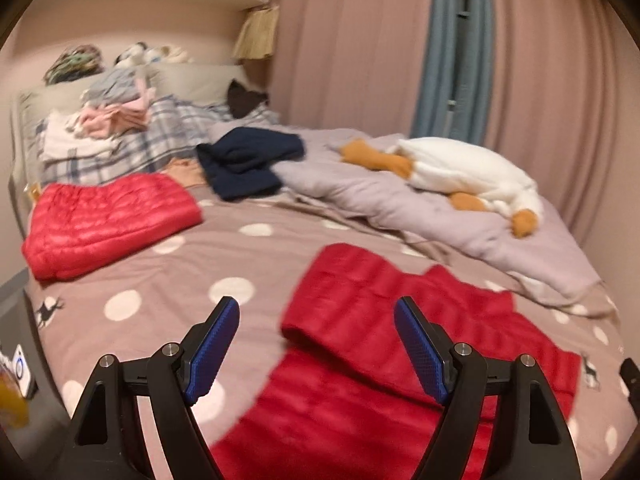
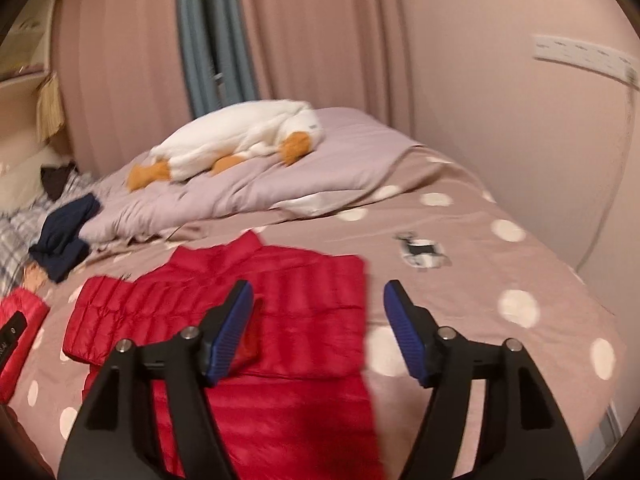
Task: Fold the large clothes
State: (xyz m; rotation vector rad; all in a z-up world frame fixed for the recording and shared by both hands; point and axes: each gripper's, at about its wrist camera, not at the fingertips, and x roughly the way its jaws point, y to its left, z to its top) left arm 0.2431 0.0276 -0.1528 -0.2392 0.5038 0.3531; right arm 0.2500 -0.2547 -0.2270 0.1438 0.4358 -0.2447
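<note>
left gripper [image 1: 316, 350] and right gripper [image 2: 318, 330] both gape wide, holding nothing. red puffer jacket [image 2: 280, 300] lies near on dotted bedspread [image 2: 500, 272]; folded red jacket [image 1: 108, 222] far left.

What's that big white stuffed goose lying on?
The white stuffed goose lies on a rumpled lilac duvet, which is spread over the polka-dot bedspread. Pink curtains hang behind it. Whatever is directly beneath the goose or inside the duvet's folds is covered.

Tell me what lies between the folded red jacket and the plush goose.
In the left wrist view, a navy garment lies between the folded red jacket and plush goose.
</note>
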